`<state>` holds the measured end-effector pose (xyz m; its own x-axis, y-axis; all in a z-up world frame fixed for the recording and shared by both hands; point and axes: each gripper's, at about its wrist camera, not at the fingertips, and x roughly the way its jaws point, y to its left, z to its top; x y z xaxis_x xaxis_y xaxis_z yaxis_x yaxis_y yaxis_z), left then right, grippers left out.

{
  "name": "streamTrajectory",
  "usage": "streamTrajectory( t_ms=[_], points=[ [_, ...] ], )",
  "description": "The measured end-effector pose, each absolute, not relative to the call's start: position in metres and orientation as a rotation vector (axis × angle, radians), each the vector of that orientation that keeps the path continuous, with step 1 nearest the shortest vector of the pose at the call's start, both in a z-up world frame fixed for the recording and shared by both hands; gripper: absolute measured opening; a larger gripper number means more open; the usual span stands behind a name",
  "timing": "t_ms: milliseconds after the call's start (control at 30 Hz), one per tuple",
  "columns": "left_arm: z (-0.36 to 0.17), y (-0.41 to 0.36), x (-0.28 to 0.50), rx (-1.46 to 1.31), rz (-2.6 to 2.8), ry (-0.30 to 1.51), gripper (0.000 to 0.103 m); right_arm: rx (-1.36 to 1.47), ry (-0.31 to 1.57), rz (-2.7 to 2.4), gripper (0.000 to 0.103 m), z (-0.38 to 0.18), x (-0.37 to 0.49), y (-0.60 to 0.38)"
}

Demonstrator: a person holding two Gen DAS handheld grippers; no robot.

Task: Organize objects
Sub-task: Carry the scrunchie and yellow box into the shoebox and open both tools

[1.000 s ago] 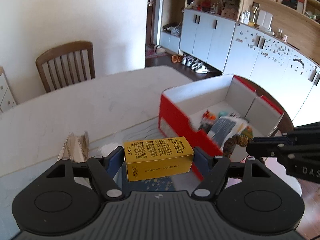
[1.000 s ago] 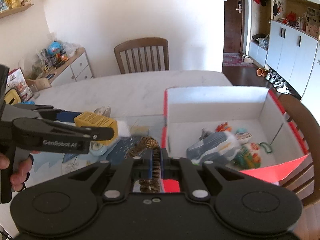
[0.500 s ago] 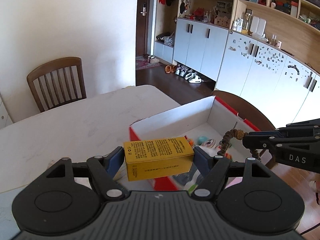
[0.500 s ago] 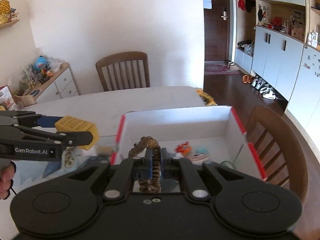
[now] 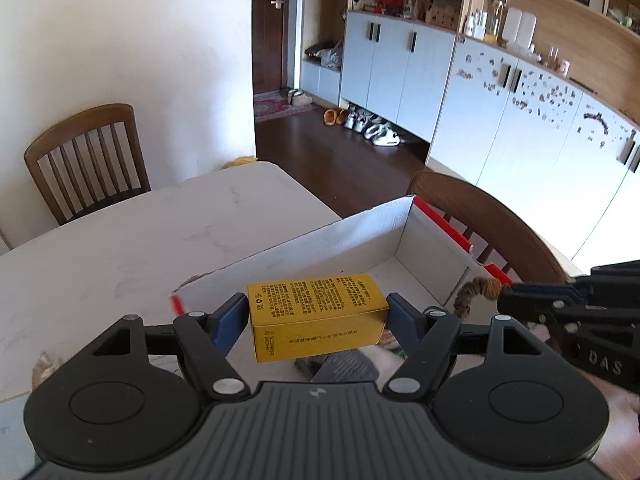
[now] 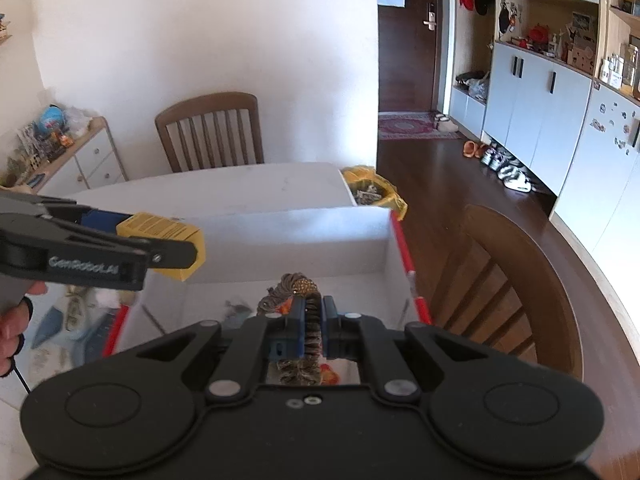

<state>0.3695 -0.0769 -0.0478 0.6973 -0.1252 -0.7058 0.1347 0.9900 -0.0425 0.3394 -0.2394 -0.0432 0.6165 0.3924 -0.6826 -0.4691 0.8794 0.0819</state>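
My left gripper point(image 5: 317, 316) is shut on a yellow carton point(image 5: 318, 314) with black print, held lengthwise between the blue pads above the open red-and-white box point(image 5: 320, 240). The same carton point(image 6: 168, 236) shows in the right wrist view at the left, over the box's near-left corner. My right gripper point(image 6: 312, 322) is shut on a brown braided bead bracelet point(image 6: 296, 286), which loops up above the pads over the box point(image 6: 288, 236). In the left wrist view the bracelet point(image 5: 478, 288) hangs from the right gripper's tip at the right. Toys lie in the box bottom, mostly hidden.
The box stands at the white table's point(image 5: 120, 248) right end. Wooden chairs stand behind the table point(image 6: 212, 136) and right beside the box point(image 6: 516, 280). A yellow-lined bin point(image 6: 372, 192) sits past the table's corner. A person's hand point(image 6: 12, 320) holds the left gripper.
Both grippers have travelled sideways from the table's middle to above the box, each keeping its hold. The box's inside now lies under the carton and the bracelet.
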Motion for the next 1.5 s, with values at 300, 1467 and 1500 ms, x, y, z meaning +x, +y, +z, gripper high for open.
streamTrajectory(
  t_ms=[300,1467,1500],
  points=[
    [-0.080,-0.100,0.408,0.014,-0.090,0.855,0.075,-0.153,0.821,0.538,0.006,-0.069,0.353,-0.240],
    [-0.142,-0.119,0.453,0.063,-0.033,1.062,0.074,-0.168,0.939,0.649,0.023,-0.103,0.379,-0.239],
    [-0.139,-0.119,0.452,0.062,-0.034,1.056,0.074,-0.164,0.938,0.649,0.023,-0.102,0.381,-0.240]
  ],
)
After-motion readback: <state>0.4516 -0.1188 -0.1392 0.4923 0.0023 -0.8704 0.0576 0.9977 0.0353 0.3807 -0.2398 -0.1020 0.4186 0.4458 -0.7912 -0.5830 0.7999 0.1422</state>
